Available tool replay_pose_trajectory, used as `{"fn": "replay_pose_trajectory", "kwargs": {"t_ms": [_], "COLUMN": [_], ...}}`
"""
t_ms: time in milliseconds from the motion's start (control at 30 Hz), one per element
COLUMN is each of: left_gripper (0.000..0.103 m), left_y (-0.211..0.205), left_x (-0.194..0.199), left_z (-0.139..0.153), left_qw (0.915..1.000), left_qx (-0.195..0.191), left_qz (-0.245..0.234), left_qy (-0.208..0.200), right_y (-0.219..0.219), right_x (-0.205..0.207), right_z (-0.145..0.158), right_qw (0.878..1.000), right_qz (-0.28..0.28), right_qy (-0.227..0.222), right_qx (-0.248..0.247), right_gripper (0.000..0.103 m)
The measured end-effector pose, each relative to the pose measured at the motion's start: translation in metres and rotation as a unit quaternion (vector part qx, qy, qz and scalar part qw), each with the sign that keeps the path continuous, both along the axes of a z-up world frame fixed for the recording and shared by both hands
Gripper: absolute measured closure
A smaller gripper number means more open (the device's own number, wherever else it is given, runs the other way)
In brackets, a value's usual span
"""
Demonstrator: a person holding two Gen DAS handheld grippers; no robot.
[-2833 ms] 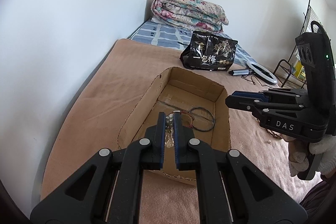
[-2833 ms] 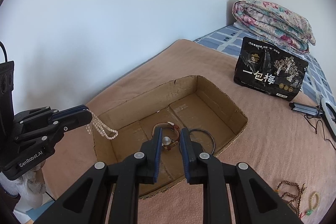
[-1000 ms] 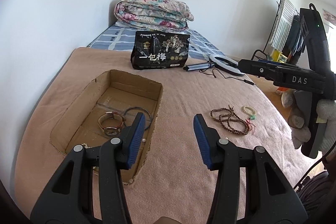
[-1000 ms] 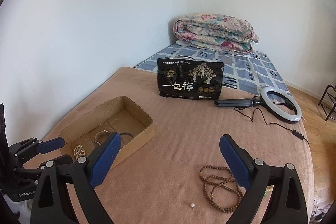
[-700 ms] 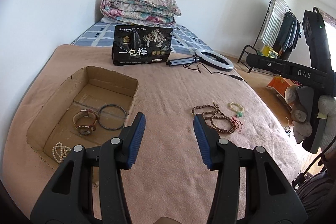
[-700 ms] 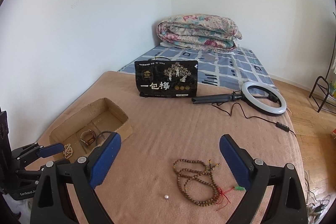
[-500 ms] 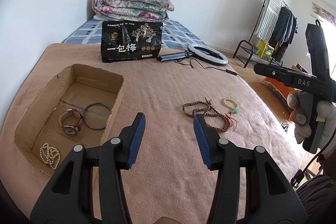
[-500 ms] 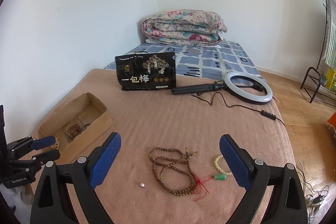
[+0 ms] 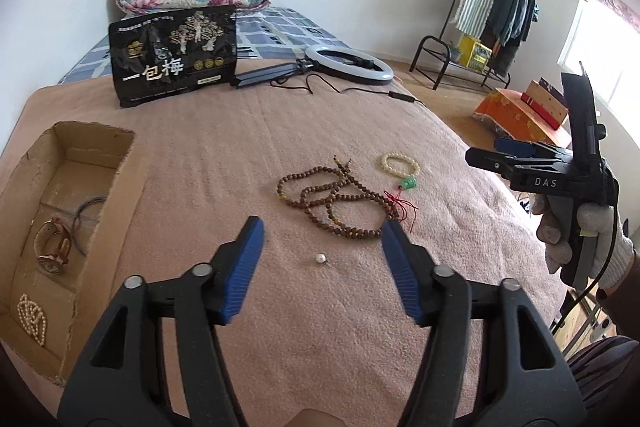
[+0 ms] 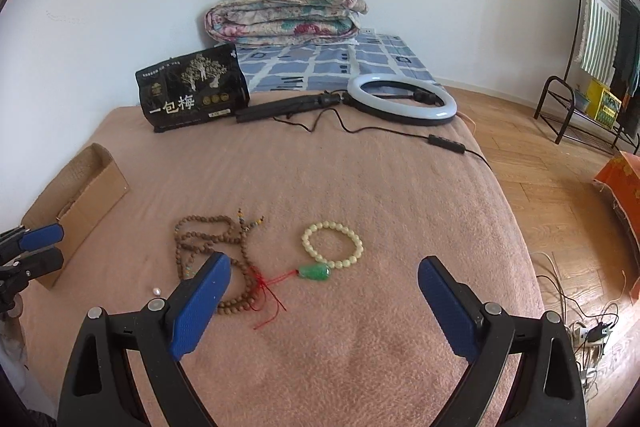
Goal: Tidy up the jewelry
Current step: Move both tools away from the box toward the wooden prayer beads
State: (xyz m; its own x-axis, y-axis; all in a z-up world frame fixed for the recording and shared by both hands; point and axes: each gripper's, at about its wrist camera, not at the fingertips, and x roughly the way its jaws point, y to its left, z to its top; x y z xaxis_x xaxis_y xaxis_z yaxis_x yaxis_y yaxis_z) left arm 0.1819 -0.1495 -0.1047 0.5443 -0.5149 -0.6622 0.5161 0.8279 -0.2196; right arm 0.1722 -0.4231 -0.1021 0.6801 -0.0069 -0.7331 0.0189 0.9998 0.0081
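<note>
Loose jewelry lies on a tan blanket [image 10: 360, 187]: a long brown bead strand [image 9: 332, 201] in tangled loops, a red tassel cord at its right end, and just right of it a pale bead bracelet [image 10: 332, 242] with a green pendant. A single pearl [image 9: 320, 258] sits apart, nearer than the strand. The left gripper [image 9: 322, 259] hangs over the pearl, jaws opening, nothing between them but the blanket. The right gripper [image 10: 324, 301] hovers near the bracelet, jaws wide apart and empty; a gloved hand [image 9: 592, 227] holds it. At the left a cardboard box [image 9: 108, 195] holds a wristwatch [image 9: 54, 247], a thin dark bangle [image 9: 86, 211] and a pearl strand [image 9: 32, 319]. Farther off stand a black snack bag [image 10: 192, 95], a ring light [image 10: 400, 103] with its cord, and a folded floral quilt [image 10: 284, 13].
</note>
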Motion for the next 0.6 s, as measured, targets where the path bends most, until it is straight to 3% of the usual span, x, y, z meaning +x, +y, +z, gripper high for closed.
{"fn": "replay_pose_trajectory", "kwargs": {"t_ms": [167, 333, 500, 600], "left_gripper": [0.027, 0.027, 0.027, 0.027], "left_y": [-0.039, -0.069, -0.083, -0.081], "left_x": [0.001, 0.005, 0.017, 0.032], "left_z": [-0.013, -0.032, -0.047, -0.052], "left_qw": [0.9982, 0.9941, 0.9919, 0.9936], "left_qx": [0.042, 0.083, 0.101, 0.089], "left_qz": [-0.042, -0.069, -0.078, -0.068], "left_qy": [-0.002, -0.006, -0.001, 0.013], "right_y": [-0.003, -0.003, -0.007, -0.010], "right_x": [0.005, 0.015, 0.029, 0.036], "right_z": [-0.028, -0.053, -0.065, -0.070], "right_qw": [0.999, 0.998, 0.997, 0.996], "right_qz": [0.016, 0.030, 0.028, 0.025], "right_qy": [0.028, 0.054, 0.066, 0.073], "right_qx": [-0.006, 0.005, 0.029, 0.050], "right_gripper": [0.009, 0.023, 0.027, 0.030]}}
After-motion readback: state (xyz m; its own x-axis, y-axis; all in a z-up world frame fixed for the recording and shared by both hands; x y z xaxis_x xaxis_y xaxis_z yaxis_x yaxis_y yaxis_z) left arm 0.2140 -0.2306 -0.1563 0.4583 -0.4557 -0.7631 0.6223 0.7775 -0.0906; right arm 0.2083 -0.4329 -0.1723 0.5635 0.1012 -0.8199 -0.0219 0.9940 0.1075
